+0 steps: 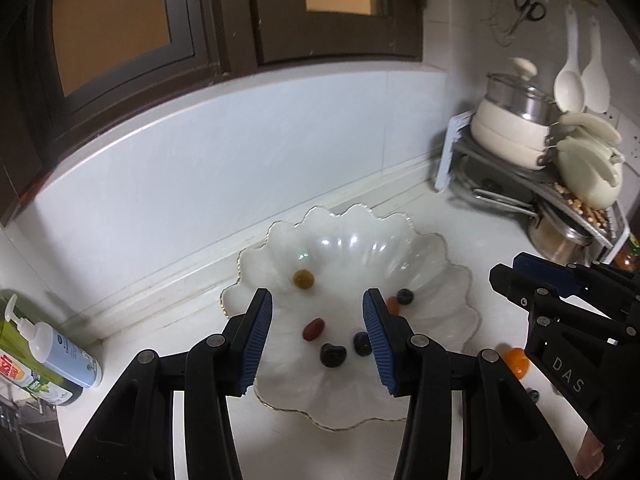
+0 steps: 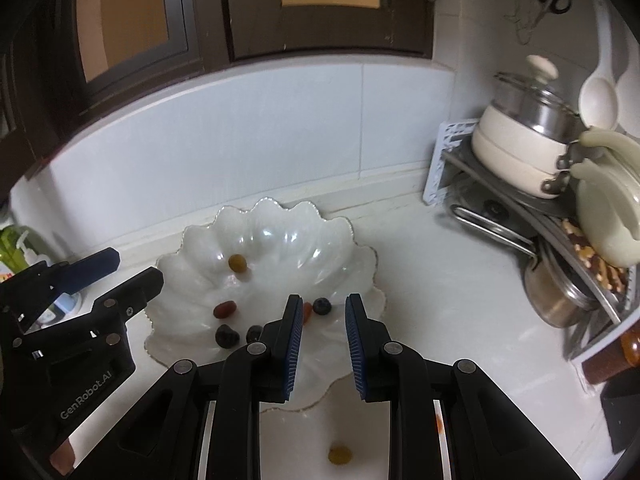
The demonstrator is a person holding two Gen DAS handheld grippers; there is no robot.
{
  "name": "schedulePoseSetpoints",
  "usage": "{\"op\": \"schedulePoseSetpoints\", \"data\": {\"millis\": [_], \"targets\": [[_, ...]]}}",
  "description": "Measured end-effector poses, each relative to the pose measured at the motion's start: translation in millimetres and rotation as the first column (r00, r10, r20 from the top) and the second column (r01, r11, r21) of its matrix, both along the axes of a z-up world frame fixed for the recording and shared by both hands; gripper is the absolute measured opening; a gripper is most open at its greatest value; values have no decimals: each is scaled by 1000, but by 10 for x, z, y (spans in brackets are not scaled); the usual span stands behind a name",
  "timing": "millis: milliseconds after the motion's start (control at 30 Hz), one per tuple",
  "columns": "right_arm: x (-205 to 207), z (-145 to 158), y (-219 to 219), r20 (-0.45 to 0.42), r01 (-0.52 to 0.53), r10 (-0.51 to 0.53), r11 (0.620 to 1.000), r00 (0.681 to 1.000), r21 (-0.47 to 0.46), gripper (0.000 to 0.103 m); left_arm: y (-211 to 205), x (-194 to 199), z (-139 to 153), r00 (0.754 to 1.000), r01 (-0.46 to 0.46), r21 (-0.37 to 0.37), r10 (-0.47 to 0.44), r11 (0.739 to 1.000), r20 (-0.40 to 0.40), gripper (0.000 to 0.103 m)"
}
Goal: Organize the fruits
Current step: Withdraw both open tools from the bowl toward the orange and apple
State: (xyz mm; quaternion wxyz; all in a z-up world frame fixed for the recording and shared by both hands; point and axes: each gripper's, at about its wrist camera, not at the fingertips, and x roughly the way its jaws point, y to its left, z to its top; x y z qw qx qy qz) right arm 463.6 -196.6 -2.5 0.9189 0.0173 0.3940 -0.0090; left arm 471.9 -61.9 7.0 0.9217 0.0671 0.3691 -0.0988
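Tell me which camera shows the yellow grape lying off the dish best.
The right wrist view: the yellow grape lies in plain sight on the counter, between the right gripper arms, outside the dish. In the left wrist view I cannot find it; there the near counter is hidden by gripper bodies.

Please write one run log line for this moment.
left gripper: open, empty | right gripper: open, empty | scalloped plate: six fruits | counter: yellow fruit loose

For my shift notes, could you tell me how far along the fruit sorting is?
Six small fruits already lie in the scalloped dish. Nothing is in hand: left gripper and right gripper are open. Left on the counter: a yellow-green fruit and an orange fruit.
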Motion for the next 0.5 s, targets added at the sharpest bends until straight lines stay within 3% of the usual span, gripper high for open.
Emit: {"op": "schedulePoseSetpoints", "data": {"millis": [500], "targets": [[-592, 326, -165, 116, 42, -42, 999, 992, 0, 24, -183, -508, 347, 993, 94, -51, -90, 994, 75, 47]]}}
